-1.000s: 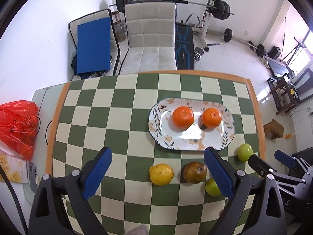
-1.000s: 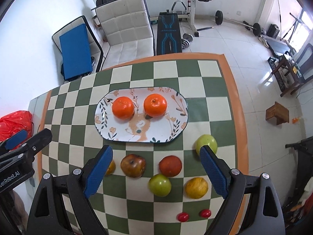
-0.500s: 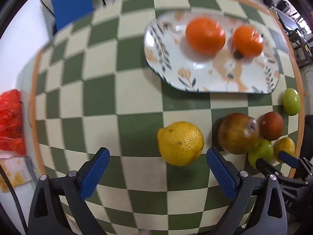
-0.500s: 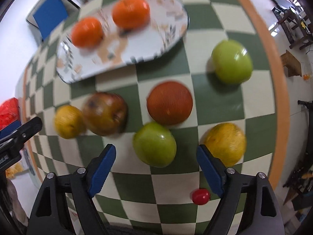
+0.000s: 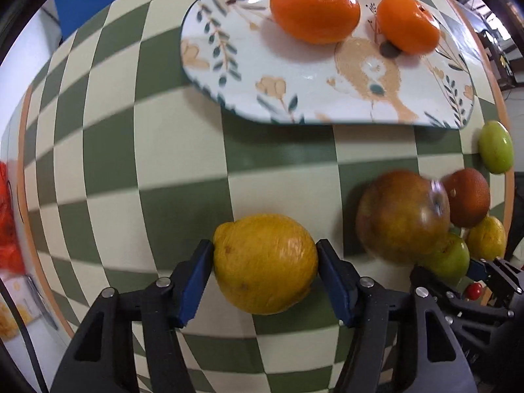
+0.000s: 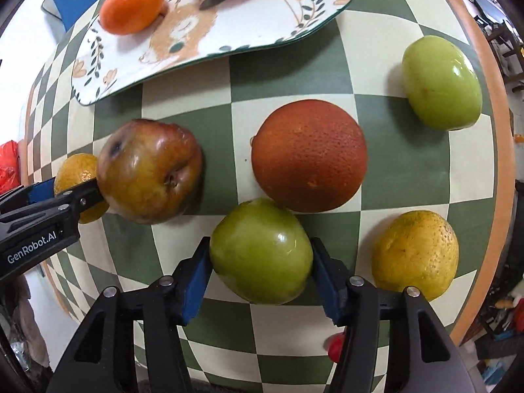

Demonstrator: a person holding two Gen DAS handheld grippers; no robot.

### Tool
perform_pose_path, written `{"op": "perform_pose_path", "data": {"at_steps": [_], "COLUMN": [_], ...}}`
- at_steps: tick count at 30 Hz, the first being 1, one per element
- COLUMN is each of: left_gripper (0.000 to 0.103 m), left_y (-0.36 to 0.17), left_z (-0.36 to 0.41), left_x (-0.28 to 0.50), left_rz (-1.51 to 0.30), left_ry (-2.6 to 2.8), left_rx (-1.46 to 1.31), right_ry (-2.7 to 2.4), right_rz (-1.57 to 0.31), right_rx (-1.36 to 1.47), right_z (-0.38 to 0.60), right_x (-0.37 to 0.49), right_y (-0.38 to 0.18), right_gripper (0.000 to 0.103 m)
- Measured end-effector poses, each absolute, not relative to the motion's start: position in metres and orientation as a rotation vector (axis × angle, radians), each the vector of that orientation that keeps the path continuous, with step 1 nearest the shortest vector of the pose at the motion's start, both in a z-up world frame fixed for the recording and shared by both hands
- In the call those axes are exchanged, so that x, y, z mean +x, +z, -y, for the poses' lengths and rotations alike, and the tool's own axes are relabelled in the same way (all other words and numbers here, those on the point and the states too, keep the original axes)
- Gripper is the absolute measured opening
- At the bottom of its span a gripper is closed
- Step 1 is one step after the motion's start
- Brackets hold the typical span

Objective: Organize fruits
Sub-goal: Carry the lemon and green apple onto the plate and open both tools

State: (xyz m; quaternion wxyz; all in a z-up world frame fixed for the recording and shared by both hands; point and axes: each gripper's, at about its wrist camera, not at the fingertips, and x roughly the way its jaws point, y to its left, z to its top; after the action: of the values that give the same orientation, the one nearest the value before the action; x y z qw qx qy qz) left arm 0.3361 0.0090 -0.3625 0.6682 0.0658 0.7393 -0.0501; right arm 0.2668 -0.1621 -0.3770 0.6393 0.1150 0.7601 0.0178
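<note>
Lemon, nearest in the left wrist view, lies on the checked counter with its long axis running side to side and its nub end toward the left blue pad. The left gripper has its jaws closing on it, both pads touching the rind. In the right wrist view a green apple sits between the jaws of the right gripper, which are also closing, pads against its flanks; the apple's long axis lies roughly across the jaws.

Just beyond the green apple, touching or nearly so, is a dark red orange. To its left a bruised brownish apple rests just beside the left gripper's arm and crowds the lemon's right side. A yellow citrus lies close to the right gripper's right finger, and a small red fruit peeks from beneath that finger. A second green apple sits farther off, near the counter's orange border.

Farthest is the patterned oval plate, carrying two mandarins along its far side; its near half is bare. Between the lemon and the plate the counter is open. Left of the lemon the cloth is free up to the border.
</note>
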Motion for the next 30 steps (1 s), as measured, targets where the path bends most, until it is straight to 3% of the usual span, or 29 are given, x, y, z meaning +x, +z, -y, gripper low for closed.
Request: {"op": "perform_pose_path", "data": {"at_steps": [8,22,30], "left_gripper": [0.060,0.059,0.059], "left_y": [-0.353,-0.338,-0.247], "left_z": [-0.016,-0.015,-0.040], "left_x": [0.269,0.278,0.318], "left_rz": [-1.664,-1.625,-1.513], "left_ry": [-0.097,-0.117,-0.183], "left_rx": [0.116,0.112,-0.052], "right_ry": [0.051,0.048,0.106], "right_rz": [-1.806,-1.764,-1.635], "right_rx": [0.414,0.257,0.353], "right_z": [0.167,0.118,0.109], "right_x": [0.221,0.239,0.249], "right_y": [-0.385,-0.379,-0.317], "right_gripper": [0.060,0.061,0.060]}}
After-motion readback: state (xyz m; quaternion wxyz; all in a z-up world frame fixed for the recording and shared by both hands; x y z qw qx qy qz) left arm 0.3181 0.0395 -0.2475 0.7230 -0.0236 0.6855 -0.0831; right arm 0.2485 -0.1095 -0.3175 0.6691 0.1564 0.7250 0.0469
